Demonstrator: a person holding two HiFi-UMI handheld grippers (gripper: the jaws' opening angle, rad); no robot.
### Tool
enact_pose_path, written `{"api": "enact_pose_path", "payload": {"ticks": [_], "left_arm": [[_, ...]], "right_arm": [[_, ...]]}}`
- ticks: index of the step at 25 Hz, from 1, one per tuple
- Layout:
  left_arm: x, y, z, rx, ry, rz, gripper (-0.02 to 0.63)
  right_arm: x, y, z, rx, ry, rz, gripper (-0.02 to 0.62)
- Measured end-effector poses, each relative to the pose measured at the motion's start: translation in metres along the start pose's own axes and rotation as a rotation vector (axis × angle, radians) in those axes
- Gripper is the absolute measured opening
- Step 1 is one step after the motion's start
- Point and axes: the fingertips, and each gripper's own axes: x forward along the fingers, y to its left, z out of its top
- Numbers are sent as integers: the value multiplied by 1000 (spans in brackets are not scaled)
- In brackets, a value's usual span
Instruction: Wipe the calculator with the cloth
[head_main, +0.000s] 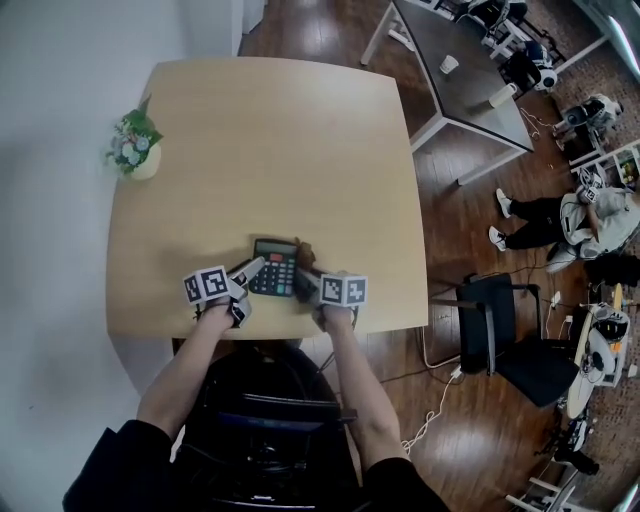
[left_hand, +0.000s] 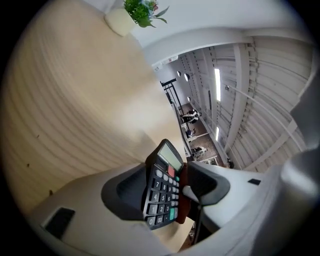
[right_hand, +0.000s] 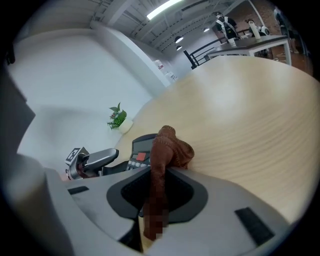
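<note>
Item: left gripper (left_hand: 167, 187), white-bodied with dark pads, jaws closed narrowly on a black desk calculator with grey keys and one red key (left_hand: 160, 200); the calculator is held by its two long edges, tilted up on edge, its display towards the far end. Item: right gripper (right_hand: 157, 192), same make, jaws shut on a brown knitted cloth (right_hand: 170, 147); the cloth is pinched between the pads and bunched in a lump beyond the jaw tips, just beside the calculator (right_hand: 141, 149). Location, as recorded in the head view: calculator (head_main: 274, 266) at the near edge of a pale wooden square table (head_main: 280, 140), about midway along that edge, with the left gripper (head_main: 248, 283) at its left side and the right gripper (head_main: 305, 283) at its right. A small potted green plant with pale flowers (head_main: 133, 148) is noted at the far left of the table. Grip on the calculator is shown only by the left gripper view; grip on the cloth (head_main: 303, 250) only by the right gripper view, where the left gripper (right_hand: 95, 160) is also seen.
</note>
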Motion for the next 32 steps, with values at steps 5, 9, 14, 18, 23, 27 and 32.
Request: {"api": "enact_pose_path", "payload": {"ticks": [5, 9, 14, 18, 23, 27, 32], "left_arm": [[15, 7, 36, -40, -46, 14, 264], [35, 10, 68, -74, -82, 19, 264], [64, 11, 115, -88, -138, 32, 264], [85, 15, 148, -92, -173, 50, 265], [113, 11, 181, -68, -193, 65, 261], [124, 4, 187, -45, -198, 79, 261], [120, 3, 181, -26, -212, 76, 259]], "right_arm": [[22, -2, 35, -10, -18, 14, 61], [39, -9, 74, -30, -18, 34, 61], [66, -22, 123, -39, -11, 68, 61], [88, -35, 155, -23, -10, 101, 61], [99, -48, 194, -14, -35, 137, 61], [100, -57, 206, 4, -56, 155, 61], [89, -68, 213, -10, -60, 75, 61]]}}
